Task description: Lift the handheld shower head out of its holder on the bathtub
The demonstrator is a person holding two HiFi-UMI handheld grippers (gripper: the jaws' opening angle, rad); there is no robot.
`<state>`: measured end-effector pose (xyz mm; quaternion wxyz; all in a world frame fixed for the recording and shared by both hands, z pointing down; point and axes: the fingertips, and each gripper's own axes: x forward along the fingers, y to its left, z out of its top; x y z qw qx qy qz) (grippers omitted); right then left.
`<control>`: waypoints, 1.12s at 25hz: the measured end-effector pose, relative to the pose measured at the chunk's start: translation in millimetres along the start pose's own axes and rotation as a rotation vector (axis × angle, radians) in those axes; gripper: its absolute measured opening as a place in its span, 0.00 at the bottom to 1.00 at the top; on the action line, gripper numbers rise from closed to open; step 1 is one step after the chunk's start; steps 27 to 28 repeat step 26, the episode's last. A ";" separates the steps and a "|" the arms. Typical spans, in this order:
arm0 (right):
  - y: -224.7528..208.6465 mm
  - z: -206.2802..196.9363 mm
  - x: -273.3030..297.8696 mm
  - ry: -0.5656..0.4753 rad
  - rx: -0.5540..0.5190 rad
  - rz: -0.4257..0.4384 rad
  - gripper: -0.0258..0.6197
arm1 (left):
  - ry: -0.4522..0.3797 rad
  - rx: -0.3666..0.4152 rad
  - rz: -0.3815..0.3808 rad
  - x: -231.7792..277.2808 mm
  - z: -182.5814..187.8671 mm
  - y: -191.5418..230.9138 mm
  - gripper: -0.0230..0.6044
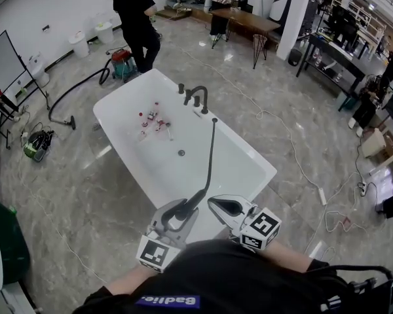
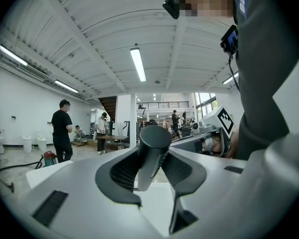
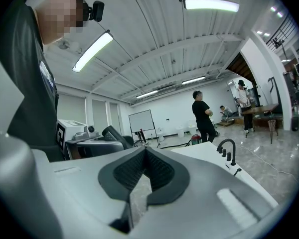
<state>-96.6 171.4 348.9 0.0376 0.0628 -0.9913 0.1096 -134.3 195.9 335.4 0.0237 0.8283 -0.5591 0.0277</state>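
Indoors, the white bathtub [image 1: 121, 93] stood on glossy grey marble floor [image 1: 72, 195] — left gripper [image 2: 152, 156] clamped round the dark shower head [image 2: 153, 136], right gripper [image 3: 145, 156] closed, empty.

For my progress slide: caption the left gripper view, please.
Left gripper shut on the dark handheld shower head, white bathtub beyond.

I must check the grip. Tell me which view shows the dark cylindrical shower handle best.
The left gripper view: the dark cylindrical shower handle stands close up, clamped between the pads of the left gripper. The head view shows it from above with its hose. The right gripper view shows only its end.
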 end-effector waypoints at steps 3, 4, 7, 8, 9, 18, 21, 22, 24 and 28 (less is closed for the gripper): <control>-1.5 -1.0 -1.8 0.002 0.006 -0.003 0.04 | 0.009 -0.004 -0.005 2.1 2.0 -2.2 0.25; -2.2 -1.2 -2.2 0.001 0.007 -0.003 0.04 | 0.012 -0.004 -0.006 3.0 2.4 -2.8 0.25; -5.1 -1.9 -4.2 -0.004 0.011 -0.006 0.04 | 0.006 -0.003 -0.005 5.8 1.3 -3.4 0.25; -5.9 -1.9 -5.0 -0.005 0.012 -0.009 0.04 | 0.003 -0.002 -0.005 6.3 1.1 -3.6 0.25; -6.6 -2.0 -5.9 -0.007 0.012 -0.011 0.04 | 0.003 -0.001 -0.006 6.7 1.4 -4.2 0.25; -12.9 -3.7 -10.9 -0.012 0.015 -0.025 0.04 | 0.005 0.004 -0.018 12.8 1.0 -8.4 0.25; -12.6 -3.6 -12.7 -0.012 0.015 -0.025 0.04 | 0.006 0.005 -0.019 13.1 1.2 -10.2 0.25; -12.7 -3.3 -13.6 -0.012 0.016 -0.027 0.04 | 0.007 0.005 -0.019 13.1 1.5 -10.8 0.25; -13.2 -2.8 -15.2 -0.009 0.019 -0.030 0.04 | 0.009 0.006 -0.019 13.5 1.9 -11.8 0.25; -13.7 -2.6 -16.5 -0.007 0.021 -0.032 0.04 | 0.010 0.005 -0.019 14.2 2.0 -12.8 0.25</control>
